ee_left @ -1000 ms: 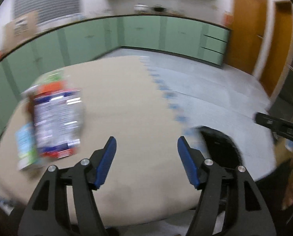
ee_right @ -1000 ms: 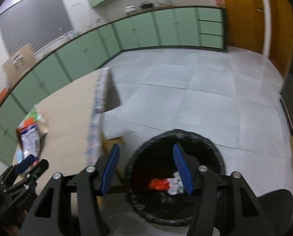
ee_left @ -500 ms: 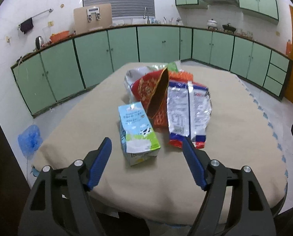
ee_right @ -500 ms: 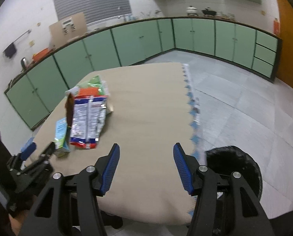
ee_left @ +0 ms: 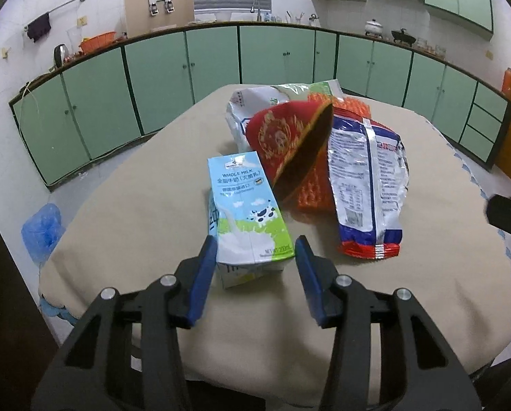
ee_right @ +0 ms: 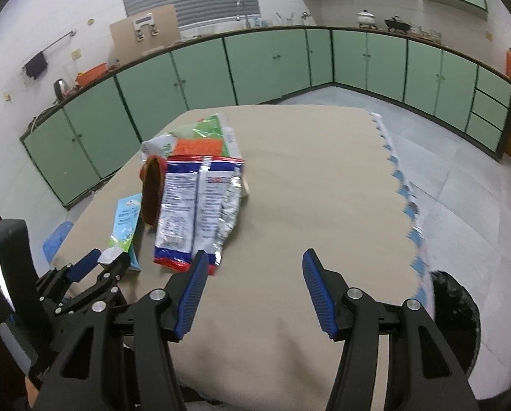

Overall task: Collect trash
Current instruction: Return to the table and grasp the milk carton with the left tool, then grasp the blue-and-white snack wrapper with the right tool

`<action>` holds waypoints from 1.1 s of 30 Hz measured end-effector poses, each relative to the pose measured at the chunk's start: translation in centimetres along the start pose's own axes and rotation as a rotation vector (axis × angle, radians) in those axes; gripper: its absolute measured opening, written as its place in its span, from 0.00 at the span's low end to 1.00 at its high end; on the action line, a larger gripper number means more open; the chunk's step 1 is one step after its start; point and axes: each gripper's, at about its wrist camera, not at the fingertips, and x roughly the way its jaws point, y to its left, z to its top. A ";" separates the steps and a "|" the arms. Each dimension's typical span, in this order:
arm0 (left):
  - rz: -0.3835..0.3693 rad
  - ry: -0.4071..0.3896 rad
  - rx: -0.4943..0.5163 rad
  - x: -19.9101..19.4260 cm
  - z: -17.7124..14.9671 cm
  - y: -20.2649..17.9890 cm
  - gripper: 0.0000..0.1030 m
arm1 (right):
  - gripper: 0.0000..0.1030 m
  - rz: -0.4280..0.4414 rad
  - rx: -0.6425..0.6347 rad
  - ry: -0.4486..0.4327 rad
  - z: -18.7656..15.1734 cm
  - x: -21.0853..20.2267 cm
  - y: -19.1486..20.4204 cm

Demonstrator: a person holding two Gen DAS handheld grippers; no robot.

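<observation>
Milk carton [ee_left: 246, 205] flat on surface [ee_left: 409, 308], long axis pointing away, blue/green w/ cow print. Left tongs [ee_left: 255, 260] closing round near end, pads not touching. Right tongs [ee_right: 253, 281] apart, empty.

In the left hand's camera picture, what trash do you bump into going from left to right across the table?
milk carton → red pouch → orange mesh → silver and blue snack bag

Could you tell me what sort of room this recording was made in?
Most likely a home kitchen: green base cabinets run along the walls, a sink tap stands under the window, and pots sit on the counter.
</observation>
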 end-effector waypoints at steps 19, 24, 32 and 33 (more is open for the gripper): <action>-0.047 -0.091 -0.006 -2.2 1.2 5.2 0.43 | 0.79 -0.002 -0.024 0.049 -1.1 6.3 6.6; -0.064 -0.095 -0.029 -2.1 1.2 6.6 0.43 | 0.87 -0.057 -0.038 0.048 -1.5 7.5 7.6; -0.090 -0.097 -0.032 -1.8 1.1 6.8 0.43 | 0.62 -0.068 0.006 0.084 -1.1 9.3 6.6; -0.091 -0.096 -0.033 -1.7 1.1 6.8 0.43 | 0.56 -0.065 0.007 0.078 -1.0 9.1 6.5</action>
